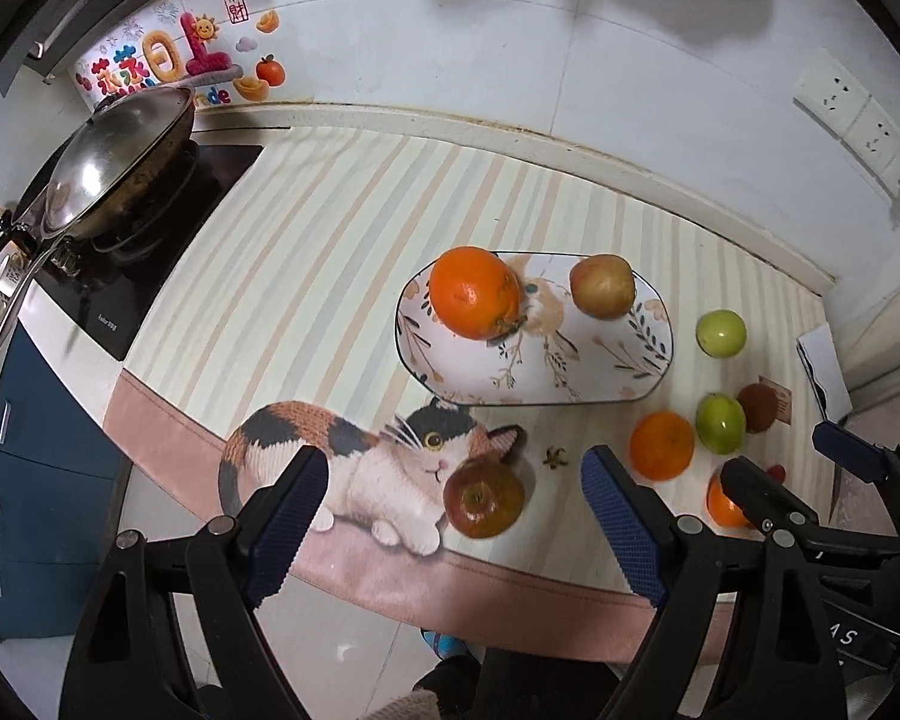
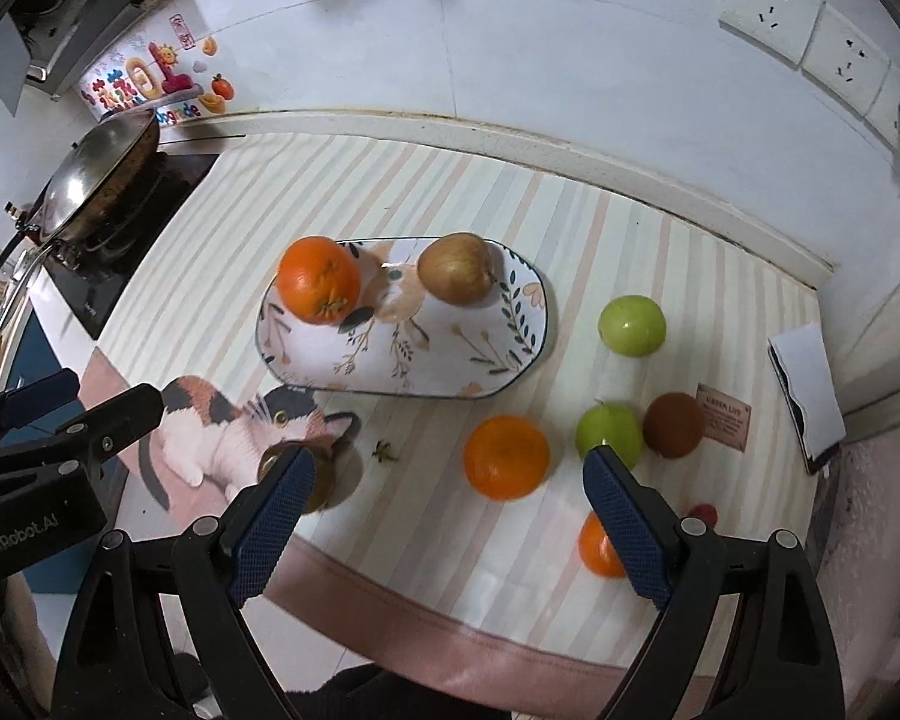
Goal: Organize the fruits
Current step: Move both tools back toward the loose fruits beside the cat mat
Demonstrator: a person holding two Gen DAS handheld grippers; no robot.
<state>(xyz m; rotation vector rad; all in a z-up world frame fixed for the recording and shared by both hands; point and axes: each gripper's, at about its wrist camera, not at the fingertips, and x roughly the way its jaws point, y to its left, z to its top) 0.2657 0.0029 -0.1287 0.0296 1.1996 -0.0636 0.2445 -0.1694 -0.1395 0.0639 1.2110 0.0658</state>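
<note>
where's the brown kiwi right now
The kiwi lies on the striped mat off the plate's right end, touching the nearer green apple on its left, with a small brown label on its right.

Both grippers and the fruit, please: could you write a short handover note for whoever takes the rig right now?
Left gripper: open, empty, above the red-brown apple on the cat print.
Right gripper: open, empty, above the mat's near edge.
On the plate: one orange and one tan apple.
Left on the mat: red-brown apple, loose orange, second orange partly behind the right finger, two green apples, brown fruit, small red fruit.
Done: two fruits plated. Left: probably the rest.
</note>
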